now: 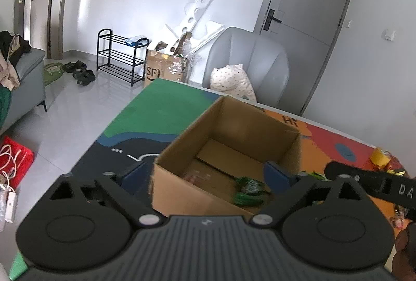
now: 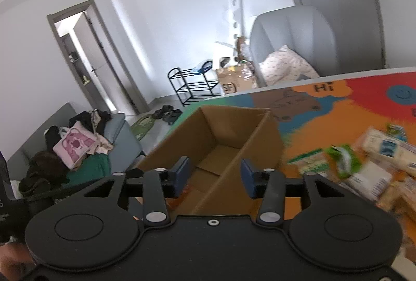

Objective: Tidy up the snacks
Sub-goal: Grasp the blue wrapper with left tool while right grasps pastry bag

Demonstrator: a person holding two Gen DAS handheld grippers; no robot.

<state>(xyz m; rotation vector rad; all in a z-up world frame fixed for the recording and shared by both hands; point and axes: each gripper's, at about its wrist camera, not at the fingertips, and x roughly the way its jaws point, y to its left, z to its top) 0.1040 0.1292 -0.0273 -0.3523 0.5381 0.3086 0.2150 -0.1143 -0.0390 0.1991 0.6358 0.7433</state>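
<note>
Listing near to far: left gripper (image 1: 205,178), jaws spread wide, nothing between them, poised above the near rim of the box (image 1: 270,114). Right gripper (image 2: 215,175), likewise spread and empty, hovering over the same box (image 2: 234,135), straddling its near right wall. Box: open-topped cardboard, standing on the mat (image 1: 161,101), long axis running near-left to far-right in the left view. Contents: one green packet (image 1: 249,190) on the floor at the near-right corner, directly below and just right of the left gripper; blurred, its heading not readable. Remaining stock: snack pile (image 2: 369,164) on the mat to the right of the box, well apart from the left gripper, nearer the right one. Foremost item there: green pack (image 2: 343,157), blurred, tilted, long axis seemingly near-right to far-left. Judgement: the right gripper is better placed for the next pickup; it must swing right, away from the box. Far: grey chair (image 1: 247,60), door (image 1: 309,0).
</note>
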